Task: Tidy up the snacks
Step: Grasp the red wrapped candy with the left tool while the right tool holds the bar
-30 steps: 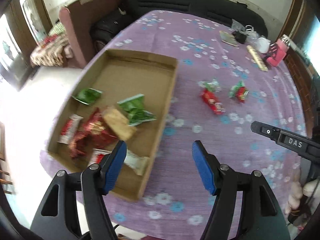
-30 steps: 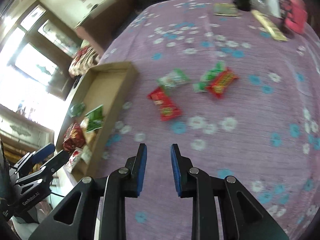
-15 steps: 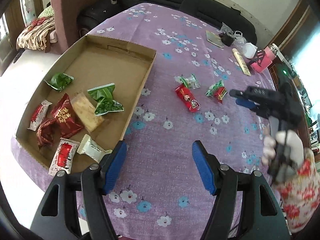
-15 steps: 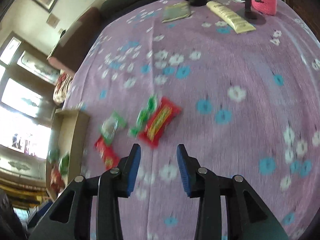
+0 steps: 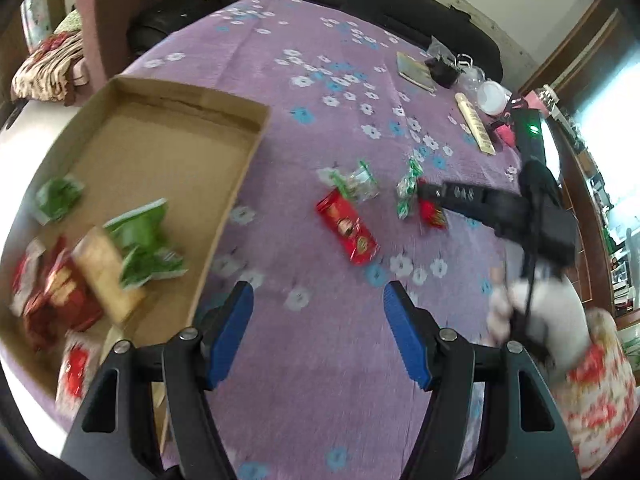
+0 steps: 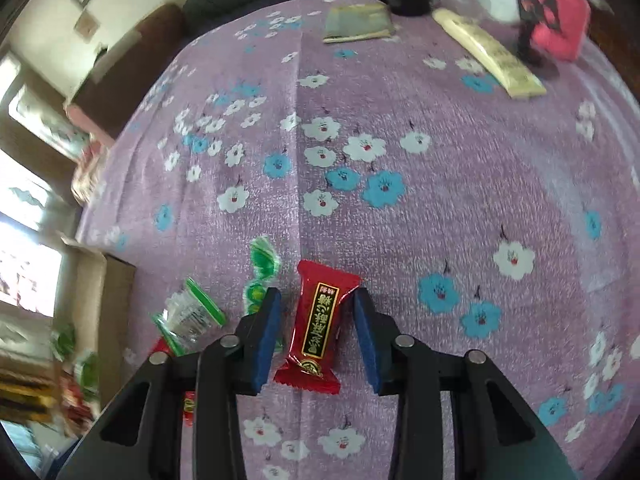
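Right gripper [image 6: 316,328]: it was open, its blue pads standing on either side of a red snack packet [image 6: 316,324] with a clear gap on both sides; it had hold of nothing.
Red snack packet: it lay flat on the purple flowered tablecloth [image 6: 460,184], lengthwise between the right gripper's fingers, apart from both pads.
Green sweets: a green wrapped candy [image 6: 260,276] lay just left of the red packet, its lower end hidden behind the left pad; a clear bag with green edges [image 6: 188,316] lay further left.
Left gripper [image 5: 318,336]: it was wide open and held nothing, above bare cloth beside the near corner of the cardboard box [image 5: 168,148].
Cardboard box: a shallow open tray on the left part of the table; snacks were bunched at its near end, among them green packets [image 5: 140,240], a tan packet [image 5: 104,272] and red packets [image 5: 56,300], all blurred.
Loose snacks in the left wrist view: a second red packet [image 5: 348,228] lay on the cloth well right of the box, with the clear bag just beyond it.
Right gripper in the left wrist view: its black body [image 5: 500,208] reached in from the right, its tip over the snacks there; the jaws could not be made out in this view.
Far edge: a long yellow box [image 6: 488,56], a flat booklet [image 6: 356,22] and a pink object [image 6: 560,28] lay well away.
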### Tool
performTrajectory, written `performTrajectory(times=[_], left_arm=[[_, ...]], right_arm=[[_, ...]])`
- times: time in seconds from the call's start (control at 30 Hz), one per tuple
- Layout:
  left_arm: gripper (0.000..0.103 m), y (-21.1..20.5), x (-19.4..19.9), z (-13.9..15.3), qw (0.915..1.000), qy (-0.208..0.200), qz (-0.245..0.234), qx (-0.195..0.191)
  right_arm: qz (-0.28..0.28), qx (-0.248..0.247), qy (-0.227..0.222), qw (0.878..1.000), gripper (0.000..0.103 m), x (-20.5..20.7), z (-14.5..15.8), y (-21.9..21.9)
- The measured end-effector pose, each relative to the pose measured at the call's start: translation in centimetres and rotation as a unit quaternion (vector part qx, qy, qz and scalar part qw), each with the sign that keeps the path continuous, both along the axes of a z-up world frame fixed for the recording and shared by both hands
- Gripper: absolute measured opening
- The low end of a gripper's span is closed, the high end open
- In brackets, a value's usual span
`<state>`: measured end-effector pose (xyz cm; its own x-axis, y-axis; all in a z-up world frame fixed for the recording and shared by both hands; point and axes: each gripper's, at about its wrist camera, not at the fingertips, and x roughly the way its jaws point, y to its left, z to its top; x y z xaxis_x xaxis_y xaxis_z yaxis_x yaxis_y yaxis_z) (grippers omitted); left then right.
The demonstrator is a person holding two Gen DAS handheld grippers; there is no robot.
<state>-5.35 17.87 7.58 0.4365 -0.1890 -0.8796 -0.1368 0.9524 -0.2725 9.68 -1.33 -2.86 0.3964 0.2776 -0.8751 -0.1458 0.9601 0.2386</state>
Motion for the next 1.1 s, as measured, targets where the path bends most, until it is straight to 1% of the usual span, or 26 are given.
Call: performTrajectory(times=[0.03, 0.17, 0.33, 0.4, 0.47, 0.5, 0.53, 0.57, 0.6, 0.77, 0.8, 0.87, 0.9, 0.93, 1.03, 1.1], left_arm=[[0.068, -0.3, 0.9, -0.5, 1.0000, 0.003, -0.002, -0.001], [0.068, -1.3, 3.9, -2.3, 0.9998, 0.014, -0.010, 0.006], [0.068, -3.3, 6.6, -3.9, 0.9984, 0.012, -0.035, 0.042], [0.068, -3.8, 7.1, -4.4, 0.9977, 0.014, -0.046, 0.047], [0.062, -4.2, 7.5, -5.3, 0.9969, 0.023, -0.056, 0.050], [0.053, -4.2, 7.4, -5.3, 0.9967, 0.018, -0.056, 0.056], [0.042, -4.2, 7.3, -5.2, 0.9966, 0.011, -0.063, 0.053], [0.041, -4.2, 7.3, -5.2, 0.9967, 0.011, -0.064, 0.049], [0.036, -4.1, 7.2, -5.1, 0.9969, 0.010, -0.064, 0.046], [0.031, -4.0, 6.4, -3.9, 0.9967, -0.004, -0.065, 0.047], [0.027, -3.9, 6.2, -3.6, 0.9968, -0.007, -0.064, 0.047], [0.025, -3.5, 5.6, -2.9, 0.9972, -0.013, -0.059, 0.043], [0.020, -3.2, 5.2, -2.5, 0.9975, -0.016, -0.057, 0.039], [0.017, -2.9, 4.9, -2.1, 0.9976, -0.017, -0.055, 0.037], [0.017, -2.3, 4.2, -1.4, 0.9974, -0.020, -0.051, 0.047], [0.018, -2.1, 4.1, -1.5, 0.9978, -0.018, -0.047, 0.044]], right_arm=[[0.005, -0.002, -0.001, 1.000, 0.018, -0.1, -0.1, -0.1], [0.007, 0.015, 0.007, 1.000, 0.018, -0.6, -0.4, -1.8], [0.001, 0.034, 0.020, 0.999, 0.018, -2.0, -0.5, -4.3], [0.002, 0.033, 0.017, 0.999, 0.018, -2.8, -0.3, -5.1], [0.003, 0.036, 0.017, 0.999, 0.018, -3.6, -0.2, -5.5], [0.002, 0.042, 0.021, 0.999, 0.018, -3.9, -0.3, -5.8], [0.002, 0.044, 0.021, 0.999, 0.018, -4.1, -0.3, -6.0], [0.003, 0.043, 0.019, 0.999, 0.018, -4.4, -0.3, -6.1], [0.004, 0.041, 0.016, 0.999, 0.018, -4.6, -0.1, -6.2], [0.009, 0.051, 0.015, 0.999, 0.018, -5.2, 0.1, -6.1], [0.012, 0.053, 0.015, 0.998, 0.018, -5.3, 0.2, -6.0], [0.016, 0.055, 0.013, 0.998, 0.018, -5.6, 0.4, -5.8], [0.019, 0.056, 0.012, 0.998, 0.018, -6.0, 0.6, -5.7], [0.021, 0.058, 0.012, 0.998, 0.018, -6.2, 0.8, -5.5], [0.033, 0.065, 0.012, 0.997, 0.018, -6.9, 1.3, -4.7], [0.038, 0.061, 0.007, 0.997, 0.018, -7.1, 1.7, -4.2]])
